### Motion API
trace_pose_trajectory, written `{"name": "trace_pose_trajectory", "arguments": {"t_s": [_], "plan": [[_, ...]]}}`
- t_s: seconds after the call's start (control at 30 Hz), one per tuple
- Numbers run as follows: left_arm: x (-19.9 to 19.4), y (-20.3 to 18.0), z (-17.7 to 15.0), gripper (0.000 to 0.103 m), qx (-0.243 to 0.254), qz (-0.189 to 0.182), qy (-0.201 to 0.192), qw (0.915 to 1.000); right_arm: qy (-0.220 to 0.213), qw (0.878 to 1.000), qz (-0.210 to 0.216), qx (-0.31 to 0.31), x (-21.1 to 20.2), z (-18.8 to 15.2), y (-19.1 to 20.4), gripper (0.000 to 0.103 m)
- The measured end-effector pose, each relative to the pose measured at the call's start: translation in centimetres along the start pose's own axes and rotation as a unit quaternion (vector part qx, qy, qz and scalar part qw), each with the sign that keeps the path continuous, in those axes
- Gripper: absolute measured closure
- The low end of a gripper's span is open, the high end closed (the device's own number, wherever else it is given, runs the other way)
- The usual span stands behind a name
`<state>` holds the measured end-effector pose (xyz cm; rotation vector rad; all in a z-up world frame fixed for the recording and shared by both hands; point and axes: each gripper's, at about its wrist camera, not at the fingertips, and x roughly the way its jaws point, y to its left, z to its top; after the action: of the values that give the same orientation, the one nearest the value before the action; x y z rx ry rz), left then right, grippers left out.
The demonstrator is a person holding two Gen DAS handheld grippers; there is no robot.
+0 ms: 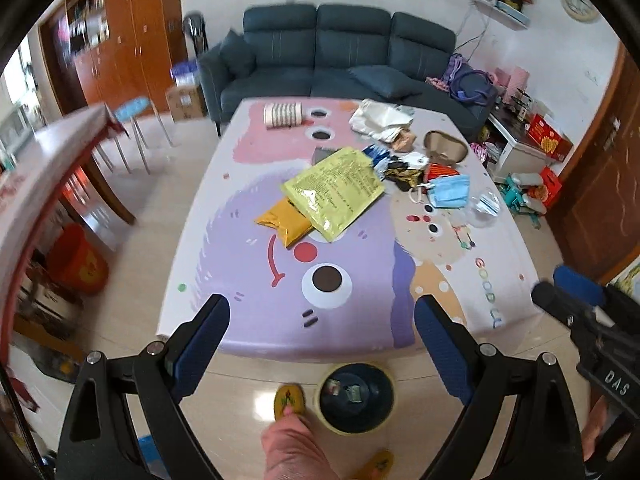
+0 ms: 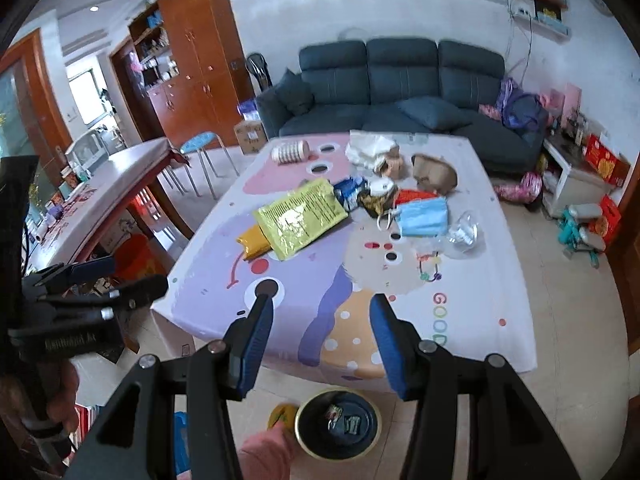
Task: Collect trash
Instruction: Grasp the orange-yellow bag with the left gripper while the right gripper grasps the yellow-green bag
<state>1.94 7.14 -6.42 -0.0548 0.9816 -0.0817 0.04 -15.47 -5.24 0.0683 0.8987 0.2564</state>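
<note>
Between pickups — left gripper [image 1: 322, 316] and right gripper [image 2: 316, 320] both spread, holding nothing, above the bin [image 1: 356, 398]. Next, probably: reach for the yellow packet [image 1: 334, 192] — flat, needs an edge pinch.

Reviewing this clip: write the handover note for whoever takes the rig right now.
Left tongs: open, empty, hanging over the table's near edge.
Right tongs: open, empty, same edge.
Trash bin: on the floor below the near edge, with a few wrappers inside.
Left on the table: yellow packet overlapping an orange packet, blue face masks, clear plastic wrap, and a wrapper pile behind.
</note>
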Motion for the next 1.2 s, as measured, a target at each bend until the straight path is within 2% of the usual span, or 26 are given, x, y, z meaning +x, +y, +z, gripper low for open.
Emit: {"name": "trace_pose_trajectory", "arguments": {"t_s": [0.07, 0.27, 0.37, 0.47, 0.67, 0.8, 0.93, 1.0, 1.07, 1.2], "plan": [[2.3, 1.6, 1.3, 0.010, -0.005, -0.013, 0.014, 0.9998, 0.011, 1.000, 0.002, 0.020, 1.8, 0.6, -0.5, 0.052], [10.3, 5.9, 5.1, 0.010, -0.018, -0.043, 0.076, 0.9960, 0.046, 0.993, -0.027, 0.103, 6.8, 1.8, -1.8, 0.052], [15.1, 7.9, 5.9, 0.011, -0.044, -0.052, 0.124, 0.9898, 0.059, 0.989, -0.037, 0.128, 9.7, 2.7, -1.5, 0.052], [18.9, 9.1, 6.4, 0.014, -0.075, -0.058, 0.155, 0.9834, 0.068, 0.987, -0.042, 0.137, 12.0, 3.8, -0.9, 0.052], [23.4, 9.5, 7.0, 0.017, -0.125, -0.083, 0.177, 0.9728, 0.074, 0.985, -0.044, 0.150, 15.2, 5.6, -0.1, 0.052], [25.6, 8.9, 7.3, 0.036, -0.130, -0.087, 0.189, 0.9693, 0.074, 0.986, -0.043, 0.147, 16.0, 6.4, 0.2, 0.052], [27.0, 8.2, 8.5, 0.041, -0.115, -0.076, 0.185, 0.9730, 0.075, 0.986, -0.046, 0.144, 16.5, 6.8, 0.0, 0.052], [27.4, 7.9, 8.9, 0.062, -0.107, -0.073, 0.188, 0.9737, 0.079, 0.985, -0.046, 0.148, 16.8, 6.9, -0.3, 0.052], [27.6, 7.5, 9.2, 0.073, -0.093, -0.057, 0.189, 0.9758, 0.084, 0.984, -0.048, 0.152, 17.2, 6.8, -0.7, 0.052], [27.1, 7.7, 9.2, 0.078, -0.065, -0.045, 0.192, 0.9781, 0.089, 0.982, -0.046, 0.162, 17.9, 7.2, -1.4, 0.052]]}}
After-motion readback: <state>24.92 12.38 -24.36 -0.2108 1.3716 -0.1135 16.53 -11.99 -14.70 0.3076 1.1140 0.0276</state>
